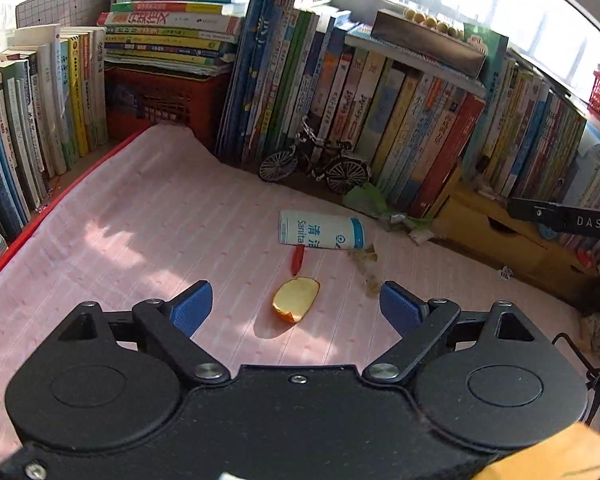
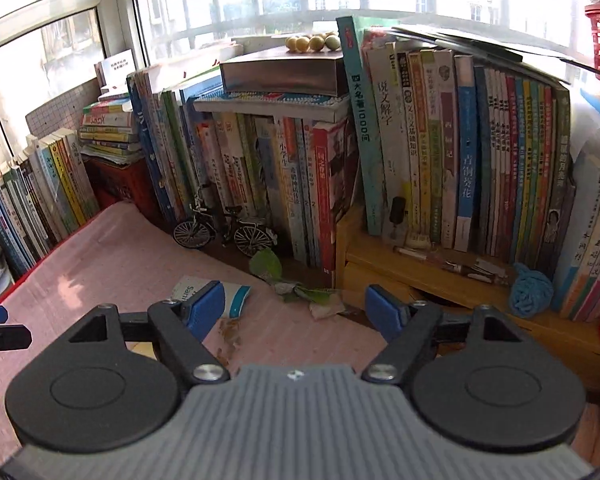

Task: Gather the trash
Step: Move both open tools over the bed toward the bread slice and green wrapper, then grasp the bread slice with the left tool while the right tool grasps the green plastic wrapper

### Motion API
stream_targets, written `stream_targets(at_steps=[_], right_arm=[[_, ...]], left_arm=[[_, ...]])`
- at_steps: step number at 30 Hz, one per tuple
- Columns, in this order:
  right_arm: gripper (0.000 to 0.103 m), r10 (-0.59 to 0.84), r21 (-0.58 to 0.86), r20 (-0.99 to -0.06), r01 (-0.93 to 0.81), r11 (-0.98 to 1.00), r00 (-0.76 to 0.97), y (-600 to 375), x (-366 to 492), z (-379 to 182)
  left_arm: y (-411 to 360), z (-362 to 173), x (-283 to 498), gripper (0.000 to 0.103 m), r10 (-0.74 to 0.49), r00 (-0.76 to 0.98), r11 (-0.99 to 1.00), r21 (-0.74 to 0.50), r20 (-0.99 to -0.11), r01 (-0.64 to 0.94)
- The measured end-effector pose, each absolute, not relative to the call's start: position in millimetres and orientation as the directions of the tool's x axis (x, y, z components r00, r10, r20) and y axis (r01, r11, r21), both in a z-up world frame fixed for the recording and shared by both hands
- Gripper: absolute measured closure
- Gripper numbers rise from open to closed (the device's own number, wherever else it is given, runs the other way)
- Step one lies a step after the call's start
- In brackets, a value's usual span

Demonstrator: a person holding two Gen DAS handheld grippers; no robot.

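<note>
With both grippers, left (image 1: 296, 310) and right (image 2: 295, 308), wide open and empty, lower your left squarely over the apple slice (image 1: 296, 299).

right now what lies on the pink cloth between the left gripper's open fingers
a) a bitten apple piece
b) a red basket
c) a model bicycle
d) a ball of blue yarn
a: in the left wrist view the bitten apple piece lies on the pink cloth, framed between the left gripper's open blue fingers.
</note>
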State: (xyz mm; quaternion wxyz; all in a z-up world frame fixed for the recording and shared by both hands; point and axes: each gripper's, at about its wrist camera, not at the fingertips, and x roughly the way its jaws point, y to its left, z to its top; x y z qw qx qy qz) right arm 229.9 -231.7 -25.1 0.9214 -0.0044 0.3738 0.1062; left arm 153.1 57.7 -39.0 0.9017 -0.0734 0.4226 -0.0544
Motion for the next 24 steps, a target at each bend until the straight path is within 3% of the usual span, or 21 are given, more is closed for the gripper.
stream_targets(at_steps=[3,8,16,18,20,21,24], right_arm=[[0.031,0.206,0.028,-0.726,-0.271,0.962,0.656,-217,254,-53],[0.032,0.203,-0.080,-0.740,-0.383,0.920,0.641,-185,289,-100],[0.032,0.191,-0.088,-0.769,-0.396,0.914,0.611,-164,336,-154],[0.039,0.163,-0.112,-0.784,-0.396,0.911,0.599,-159,347,-168],[0.059,0.131,-0.149,-0.785,-0.391,0.908,0.605,-155,353,-176],[0.063,0.120,-0.160,-0.785,-0.386,0.908,0.607,-154,353,-177],[0.068,0.139,-0.109,-0.784,-0.354,0.929,0.606,-161,350,-173]], left_arm=[[41,-72,174,0.022,-0.131,0.594,0.990,-0.135,-0.794,0.038],[21,-120,208,0.024,-0.097,0.557,0.994,-0.104,-0.825,0.019],[6,-175,233,0.025,-0.075,0.523,0.995,-0.095,-0.849,-0.011],[5,-183,234,0.034,-0.069,0.519,0.995,-0.094,-0.852,-0.021],[5,-185,234,0.043,-0.066,0.528,0.995,-0.095,-0.847,-0.029],[4,-184,233,0.059,-0.060,0.535,0.996,-0.088,-0.843,-0.027],[6,-178,230,0.086,-0.070,0.533,0.995,-0.097,-0.843,-0.023]])
